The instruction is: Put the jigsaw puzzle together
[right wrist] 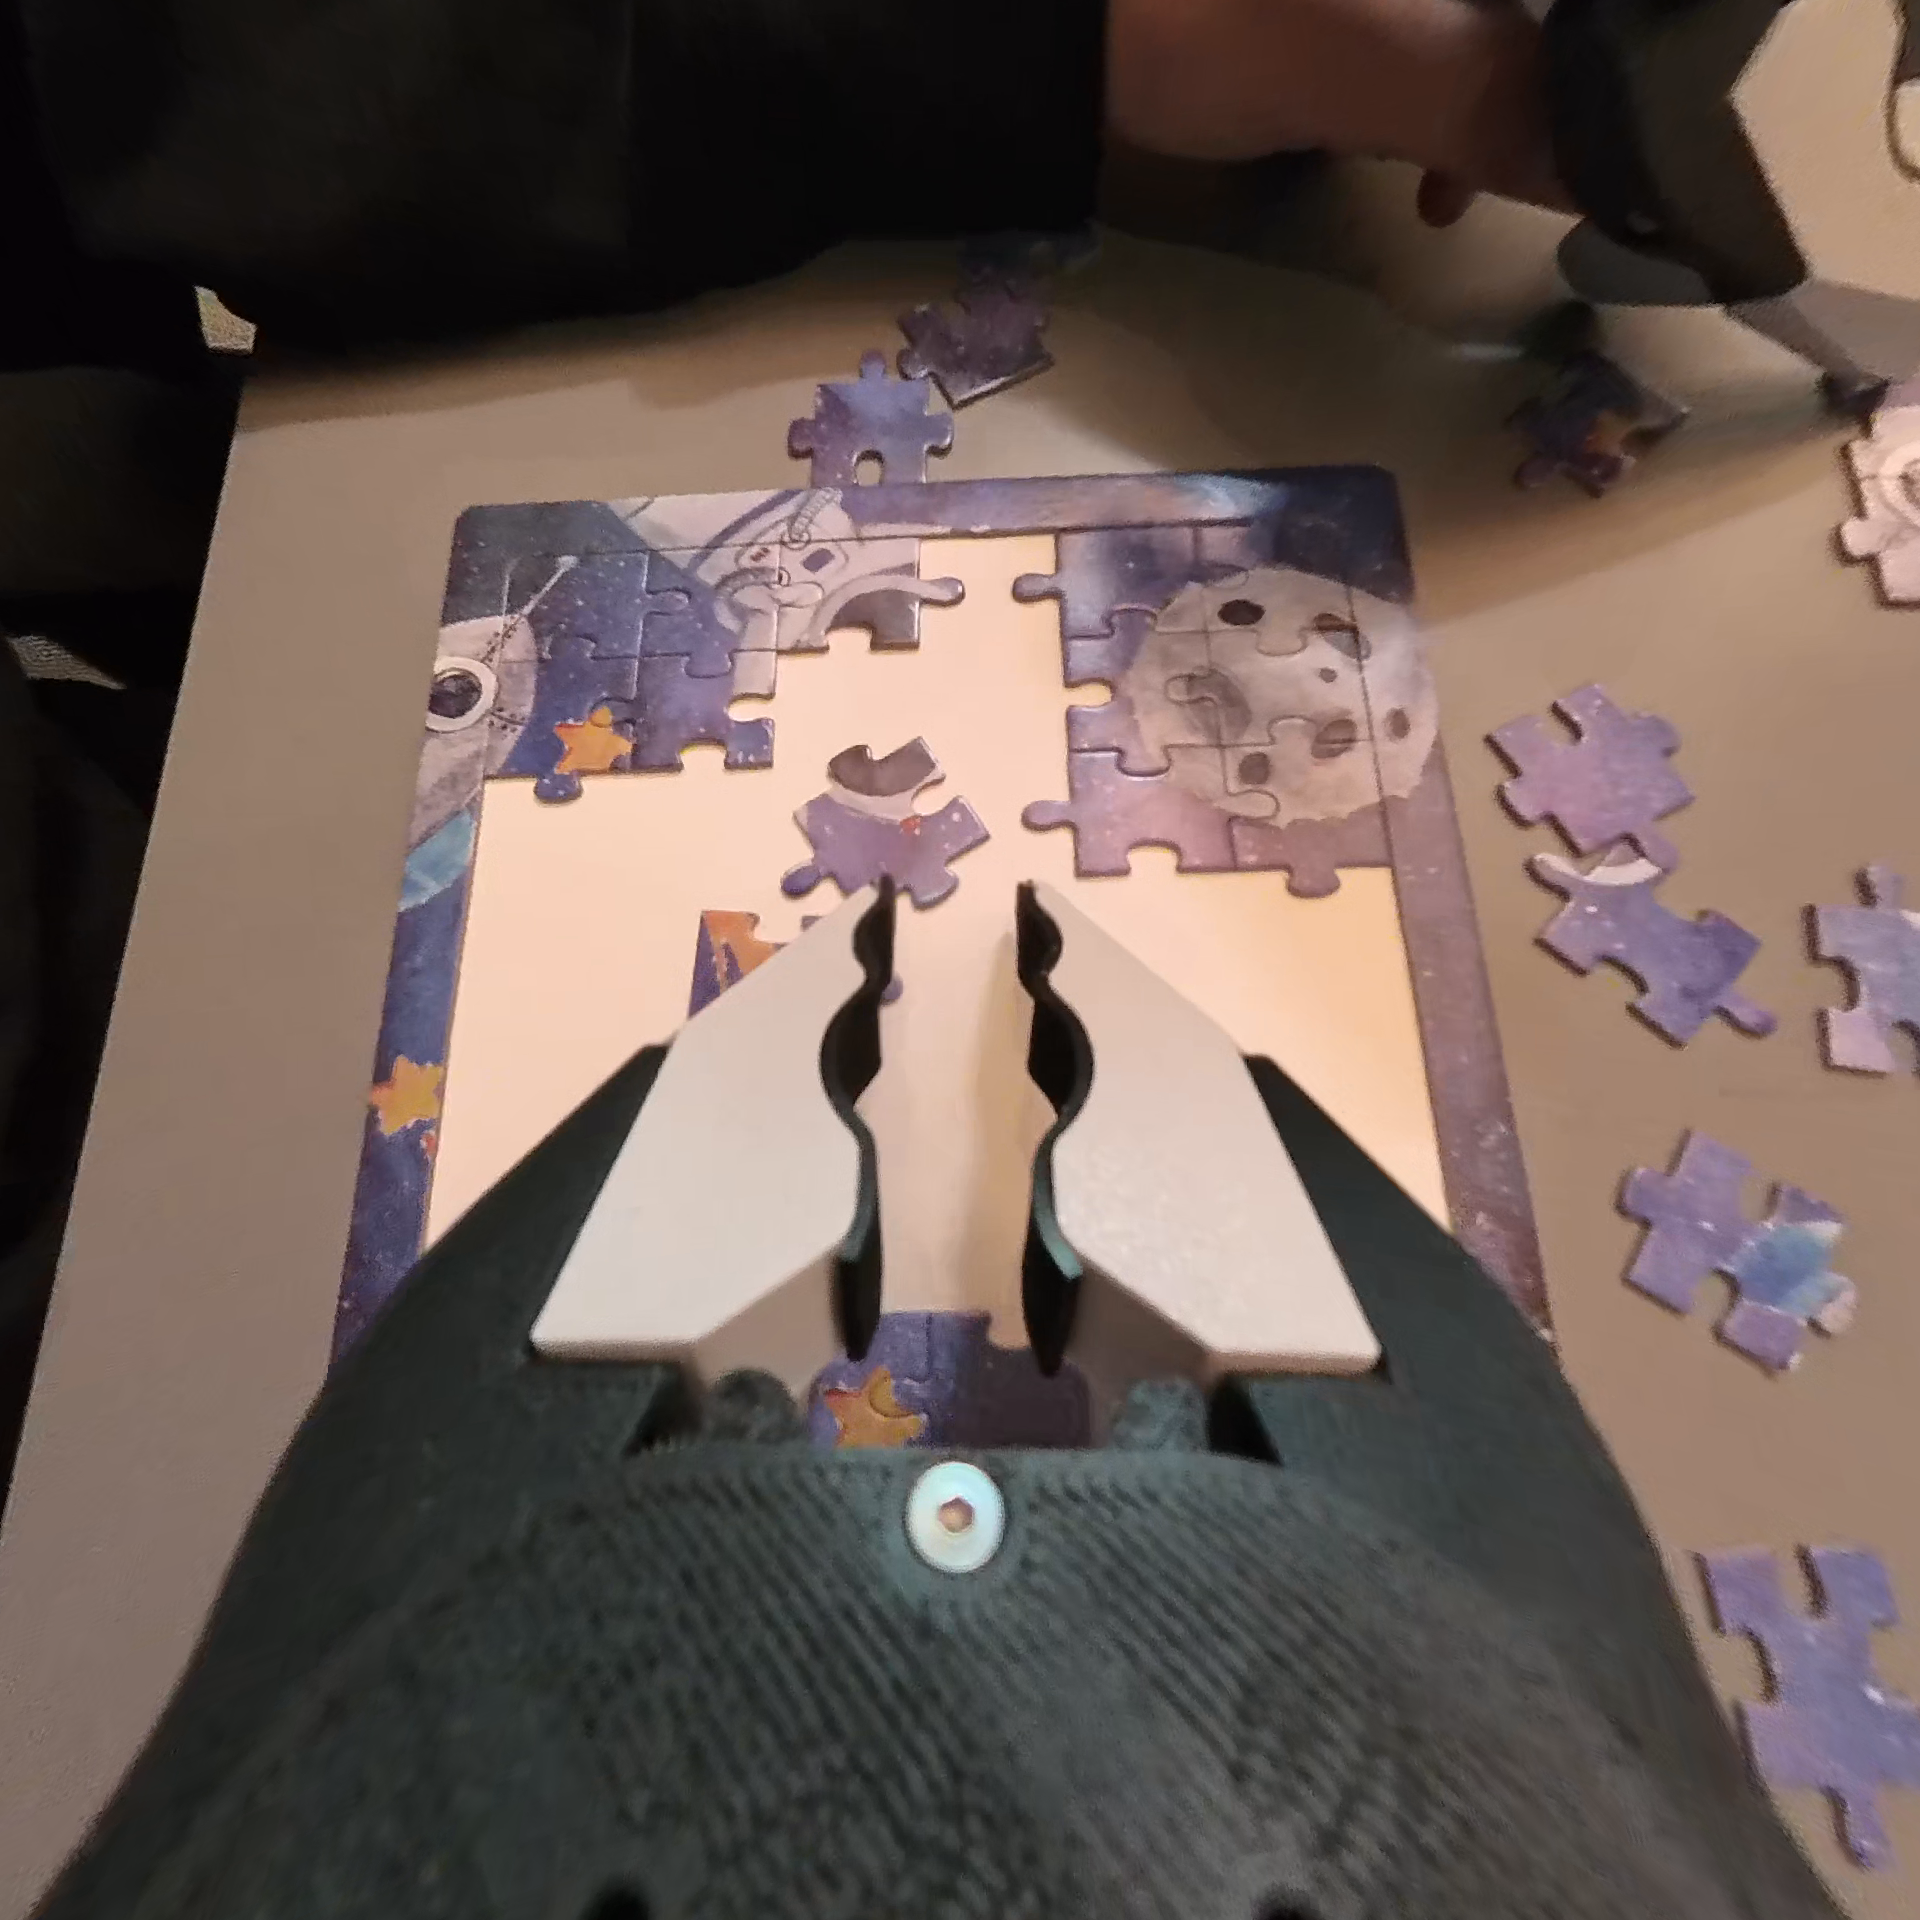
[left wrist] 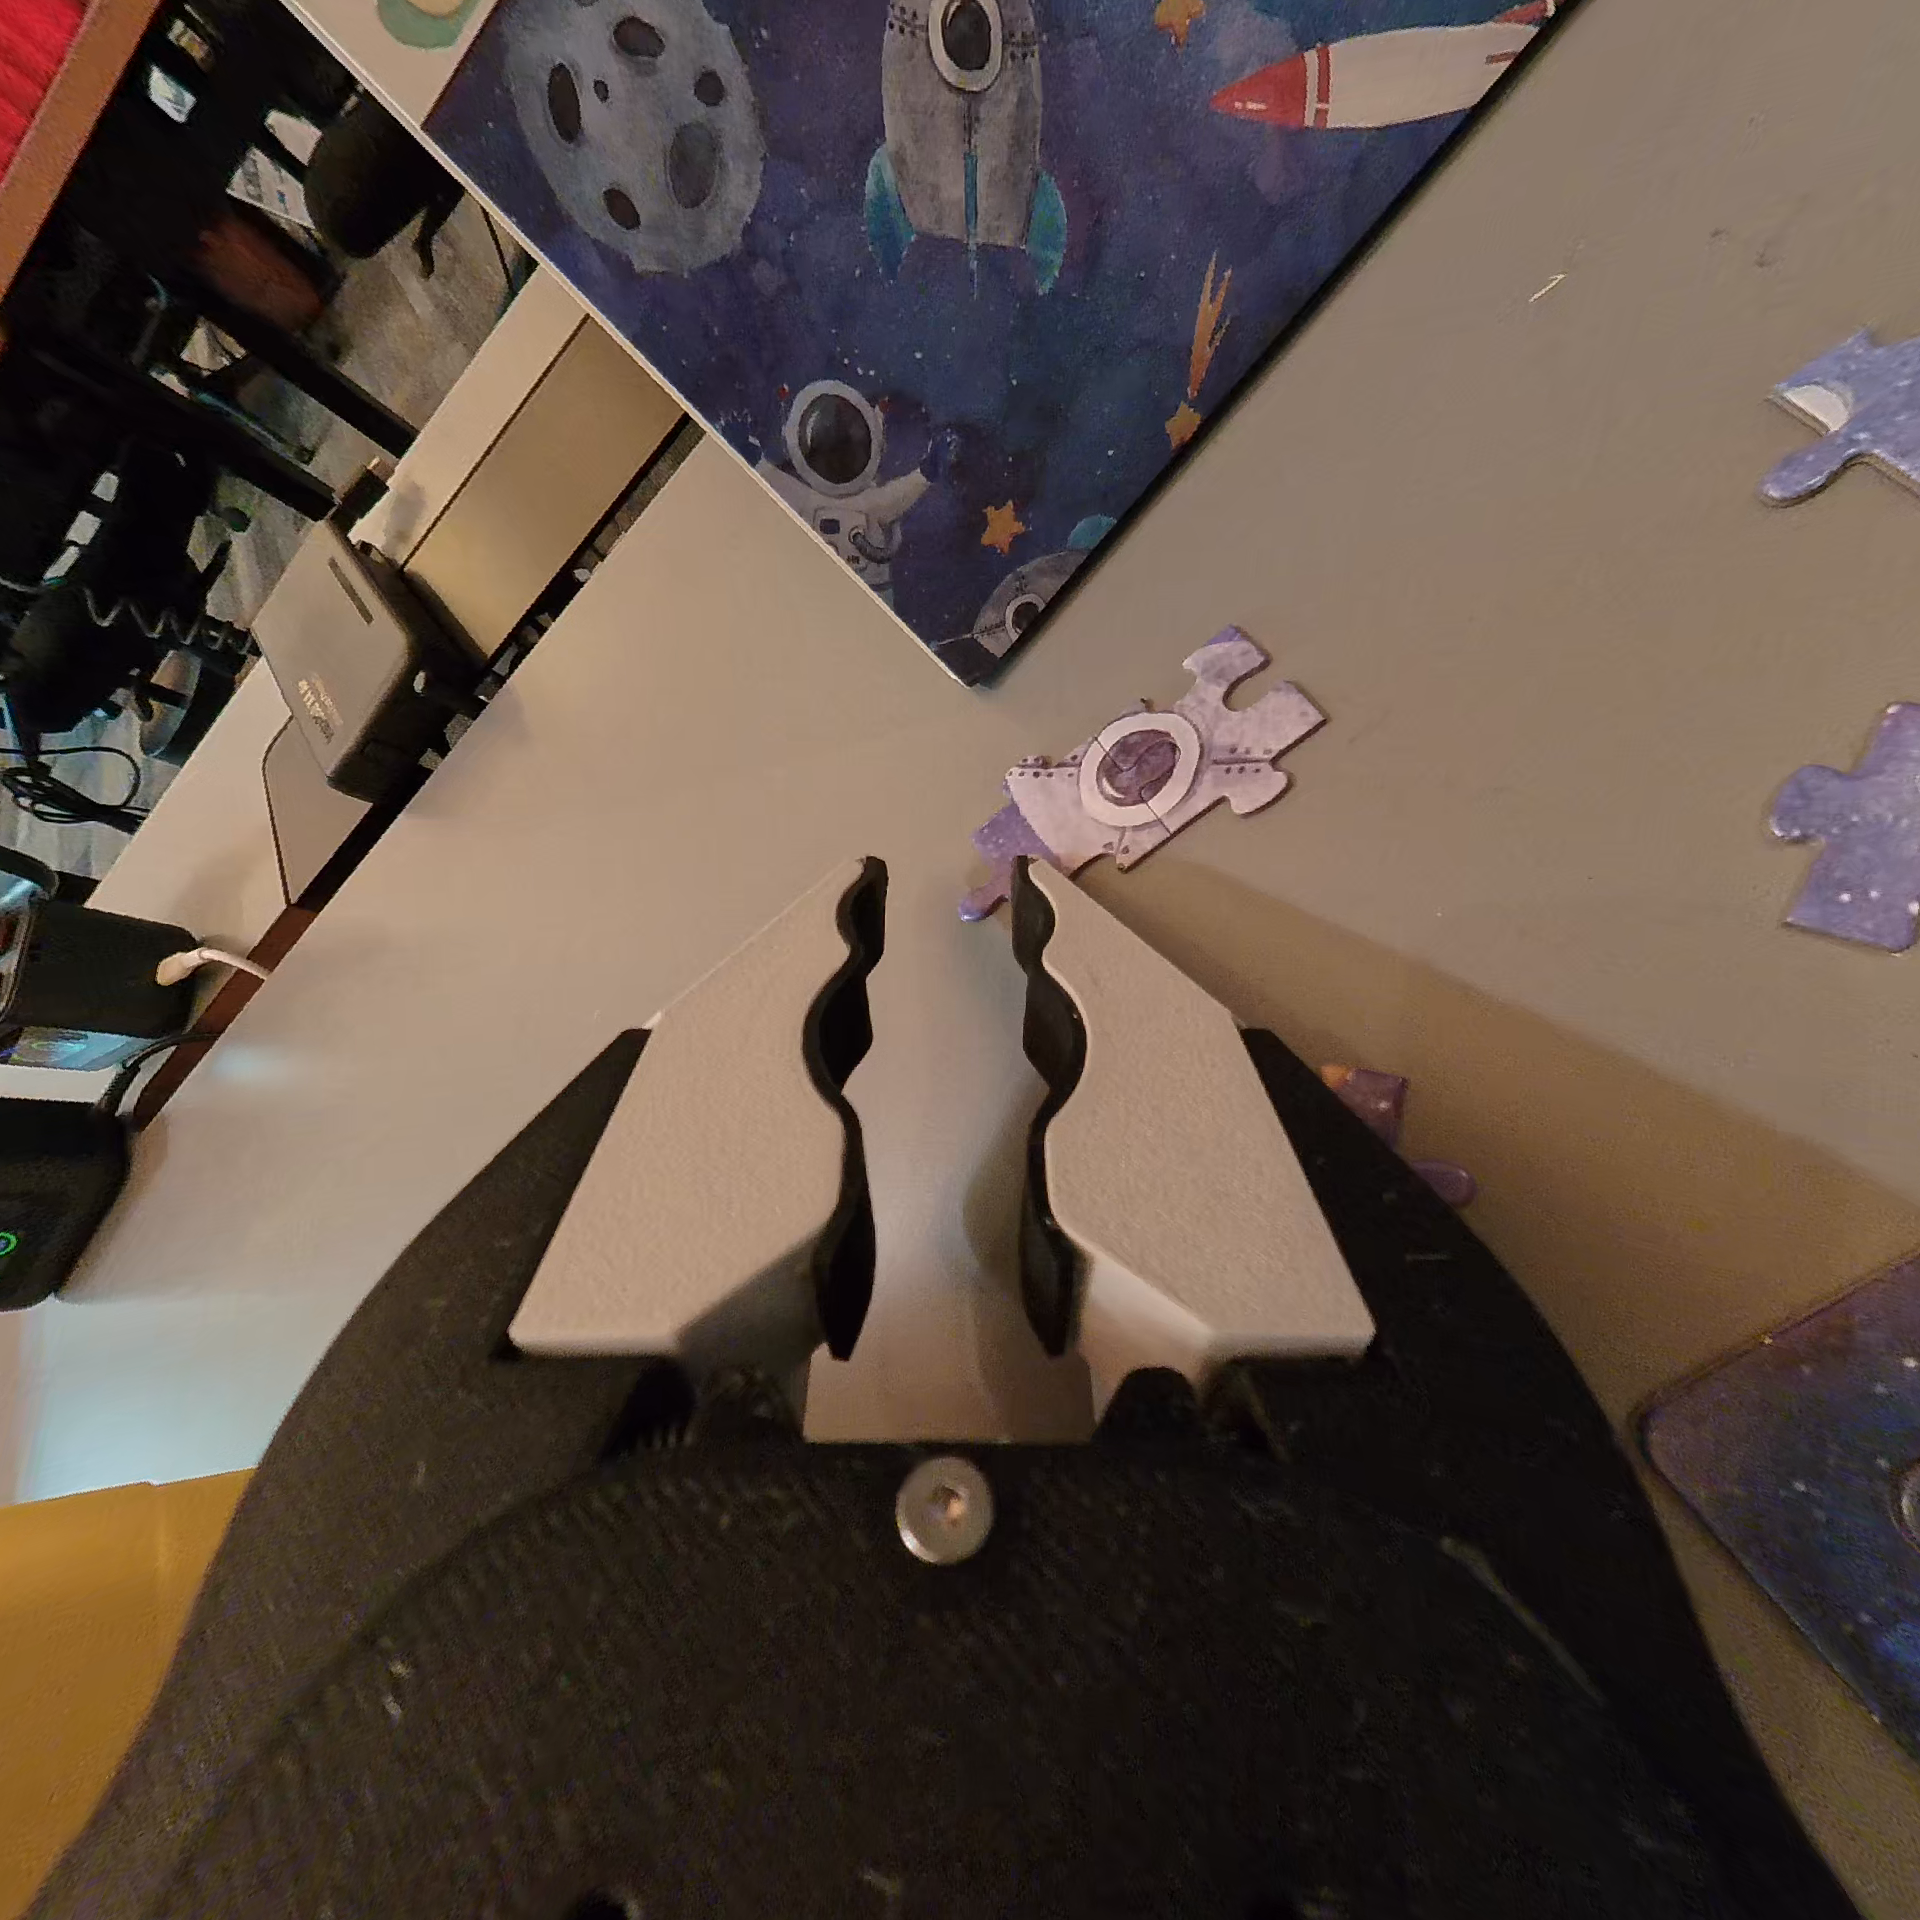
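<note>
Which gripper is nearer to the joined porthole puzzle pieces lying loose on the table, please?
Left. The left gripper has one fingertip at the edge of the joined porthole pieces; the right gripper hovers over the puzzle tray.

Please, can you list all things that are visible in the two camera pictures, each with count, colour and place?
puzzle tray: one, purple-blue frame, cream base, on the table, partly filled.
loose piece in tray: one, purple with a grey top, on the bare base, just ahead of the right gripper.
joined rocket-window pieces: one small cluster, lilac and white, on the table by the left gripper's tip.
scattered pieces: several, purple-blue, on the table beside the tray.
space picture board: one, dark blue with rockets, moon and astronaut, far side of the table.
table: one, grey-beige.
black devices: a few, beyond the table edge.
left gripper: white fingers, open, empty.
right gripper: white fingers, open, empty, over the tray.
</note>
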A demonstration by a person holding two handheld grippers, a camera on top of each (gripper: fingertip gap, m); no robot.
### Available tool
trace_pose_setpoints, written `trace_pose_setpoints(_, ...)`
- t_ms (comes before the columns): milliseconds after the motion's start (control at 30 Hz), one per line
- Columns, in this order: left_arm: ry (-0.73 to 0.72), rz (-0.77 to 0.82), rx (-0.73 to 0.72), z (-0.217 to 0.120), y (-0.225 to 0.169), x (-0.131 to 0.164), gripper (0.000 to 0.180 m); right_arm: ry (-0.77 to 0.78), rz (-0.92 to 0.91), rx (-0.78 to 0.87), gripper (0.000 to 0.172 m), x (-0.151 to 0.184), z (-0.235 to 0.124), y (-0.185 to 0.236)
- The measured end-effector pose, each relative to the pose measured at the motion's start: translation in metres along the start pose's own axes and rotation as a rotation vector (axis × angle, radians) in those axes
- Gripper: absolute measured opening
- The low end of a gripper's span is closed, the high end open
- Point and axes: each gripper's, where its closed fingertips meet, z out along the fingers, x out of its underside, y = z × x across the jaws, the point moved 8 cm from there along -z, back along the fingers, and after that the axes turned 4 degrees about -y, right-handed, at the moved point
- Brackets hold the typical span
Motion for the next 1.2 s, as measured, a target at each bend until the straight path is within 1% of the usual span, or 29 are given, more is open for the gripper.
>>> trace_pose_setpoints(67, 0.0, 0.001, 0.0, 0.0, 0.0, 0.0, 0.025, 0.01, -0.001, -0.023, 0.023, 0.001, 0.004, 0.003)
trace_pose_setpoints(300, 0.0, 0.001, 0.0, 0.0, 0.0, 0.0, 0.025, 0.007, 0.005, -0.107, 0.016, -0.001, 0.008, 0.014)
trace_pose_setpoints(333, 0.0, 0.002, 0.0, 0.0, 0.0, 0.0, 0.025, 0.003, 0.007, -0.114, 0.018, -0.002, 0.009, 0.015)
trace_pose_setpoints(467, 0.0, 0.001, 0.0, 0.0, 0.0, 0.0, 0.025, -0.008, -0.042, -0.088, 0.015, -0.004, 0.007, 0.015)
trace_pose_setpoints(500, 0.0, 0.001, 0.0, 0.0, 0.0, 0.0, 0.025, -0.023, -0.065, -0.088, 0.018, -0.006, 0.006, 0.015)
trace_pose_setpoints(600, 0.0, 0.0, 0.001, 0.0, 0.0, 0.0, 0.025, -0.069, -0.164, -0.102, 0.039, -0.012, 0.007, 0.016)
trace_pose_setpoints(633, 0.0, 0.0, 0.001, 0.0, 0.0, 0.0, 0.025, -0.066, -0.195, -0.11, 0.043, -0.013, 0.009, 0.016)
trace_pose_setpoints(733, 0.0, 0.0, 0.001, 0.0, 0.0, 0.0, 0.025, -0.003, -0.231, -0.151, 0.047, -0.01, 0.015, 0.013)
trace_pose_setpoints(867, 0.0, -0.001, 0.002, 0.0, 0.0, 0.0, 0.025, 0.0, -0.217, -0.233, 0.043, -0.008, 0.02, 0.01)
trace_pose_setpoints(1000, 0.0, -0.001, 0.002, 0.0, 0.0, 0.0, 0.025, 0.013, -0.229, -0.243, 0.032, -0.01, 0.022, 0.004)
trace_pose_setpoints(1200, 0.0, -0.001, 0.003, 0.0, 0.0, 0.0, 0.025, 0.031, -0.247, -0.225, 0.029, -0.011, 0.022, 0.005)
